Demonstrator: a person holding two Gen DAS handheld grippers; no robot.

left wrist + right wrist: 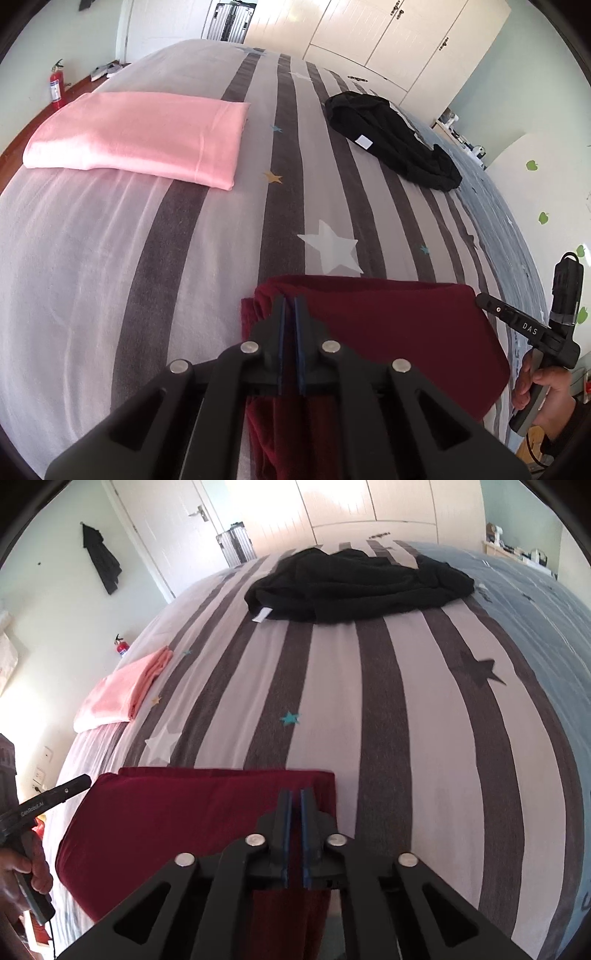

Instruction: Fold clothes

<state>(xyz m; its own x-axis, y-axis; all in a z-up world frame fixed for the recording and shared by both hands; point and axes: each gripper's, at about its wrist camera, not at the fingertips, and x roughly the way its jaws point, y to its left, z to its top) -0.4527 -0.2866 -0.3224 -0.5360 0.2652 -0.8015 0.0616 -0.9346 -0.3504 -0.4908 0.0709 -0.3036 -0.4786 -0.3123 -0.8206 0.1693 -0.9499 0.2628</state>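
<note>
Maroon garment (388,332) lies folded on the bed (92,258), nearest me. My left gripper (290,301) and right gripper (295,795) each pinch 1 near corner, jaws nearly together, likely to square the fold. Pink stack (140,136) beyond-left; black heap (351,587) beyond, unfolded.

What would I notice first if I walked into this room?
Probably the dark red garment, folded at the near edge of the striped bed, with both grippers over it. Next, the folded pink cloth on the left side, and the crumpled black garment lying unfolded at the far side.
</note>
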